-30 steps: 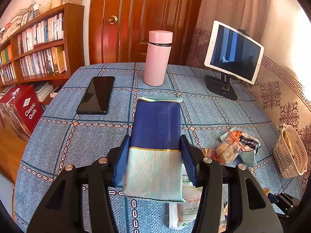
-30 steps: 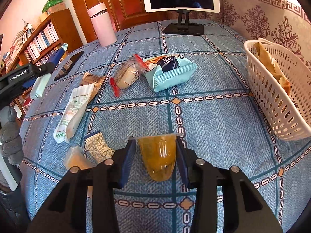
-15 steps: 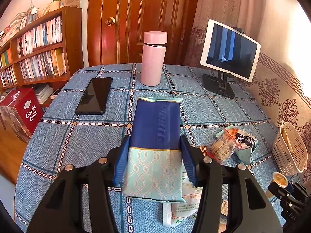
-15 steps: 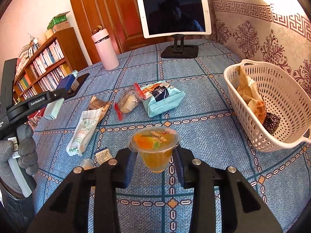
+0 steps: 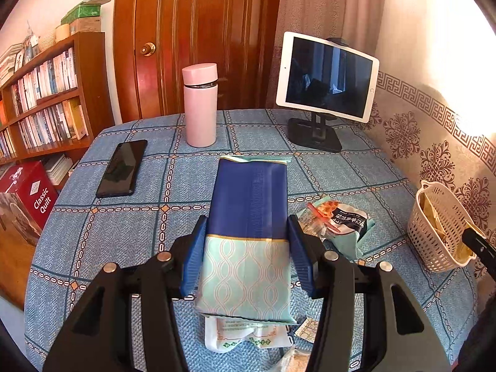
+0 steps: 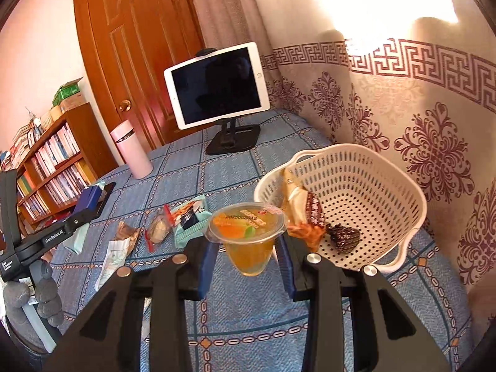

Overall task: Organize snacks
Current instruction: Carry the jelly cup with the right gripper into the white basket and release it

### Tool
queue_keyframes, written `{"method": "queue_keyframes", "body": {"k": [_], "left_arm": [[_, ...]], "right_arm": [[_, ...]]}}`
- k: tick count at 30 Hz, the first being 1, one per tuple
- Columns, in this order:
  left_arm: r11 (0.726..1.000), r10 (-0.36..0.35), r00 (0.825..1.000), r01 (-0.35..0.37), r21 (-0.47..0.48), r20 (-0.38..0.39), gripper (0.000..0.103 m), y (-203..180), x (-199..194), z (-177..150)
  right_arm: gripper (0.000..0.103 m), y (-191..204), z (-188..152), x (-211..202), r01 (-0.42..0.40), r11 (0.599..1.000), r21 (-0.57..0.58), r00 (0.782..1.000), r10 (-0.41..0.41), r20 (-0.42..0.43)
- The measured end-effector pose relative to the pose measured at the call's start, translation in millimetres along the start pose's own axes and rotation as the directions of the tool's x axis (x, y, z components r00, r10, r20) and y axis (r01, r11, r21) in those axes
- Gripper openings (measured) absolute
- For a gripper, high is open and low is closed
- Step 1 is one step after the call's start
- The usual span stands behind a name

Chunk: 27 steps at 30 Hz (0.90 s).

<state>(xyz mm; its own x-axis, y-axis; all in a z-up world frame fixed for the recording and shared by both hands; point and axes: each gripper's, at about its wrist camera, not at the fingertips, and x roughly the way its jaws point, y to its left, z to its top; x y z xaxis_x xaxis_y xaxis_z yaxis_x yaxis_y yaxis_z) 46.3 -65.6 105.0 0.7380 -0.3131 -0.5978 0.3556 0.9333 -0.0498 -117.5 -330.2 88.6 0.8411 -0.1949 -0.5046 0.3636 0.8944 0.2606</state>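
Bare blue tablecloth (image 6: 418, 303) is lying open in front of the white basket (image 6: 412, 195), near right. The basket's far half is sitting free; wrappers (image 6: 307, 214) are crowding its left side. Loose snack packets (image 6: 186, 220) are cluttering the table's middle. A tablet on its stand (image 6: 217, 93) and a pink flask (image 5: 200, 105) are blocking the far edge, a phone (image 5: 122, 167) the far left.
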Motion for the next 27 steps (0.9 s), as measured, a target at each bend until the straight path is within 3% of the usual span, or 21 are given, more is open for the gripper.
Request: {"method": "queue_keyframes", "body": {"k": [10, 14, 16, 24, 27], "left_arm": [[0.997, -0.030, 1.000, 0.029, 0.074, 0.004, 0.052, -48, -6, 6], [0.993, -0.044, 0.999, 0.041, 0.112, 0.021, 0.052, -68, -11, 10], [0.990, -0.048, 0.999, 0.044, 0.131, 0.022, 0.052, -76, -12, 11], [0.994, 0.009, 0.999, -0.004, 0.107, -0.045, 0.053, -67, -1, 2], [0.998, 0.032, 0.995, -0.027, 0.050, -0.094, 0.076, -51, 10, -6]], "right_arm": [[0.036, -58, 10, 8, 0.073, 0.993, 0.088, 0.997, -0.074, 0.009], [0.053, -70, 5, 10, 0.078, 0.990, 0.116, 0.997, -0.080, 0.010], [0.054, -73, 3, 5, 0.085, 0.989, 0.118, 0.996, -0.089, 0.032], [0.054, -78, -2, -12, 0.059, 0.991, 0.119, 0.994, -0.069, 0.082], [0.055, -74, -7, -14, 0.044, 0.993, 0.109, 0.995, -0.053, 0.083]]}}
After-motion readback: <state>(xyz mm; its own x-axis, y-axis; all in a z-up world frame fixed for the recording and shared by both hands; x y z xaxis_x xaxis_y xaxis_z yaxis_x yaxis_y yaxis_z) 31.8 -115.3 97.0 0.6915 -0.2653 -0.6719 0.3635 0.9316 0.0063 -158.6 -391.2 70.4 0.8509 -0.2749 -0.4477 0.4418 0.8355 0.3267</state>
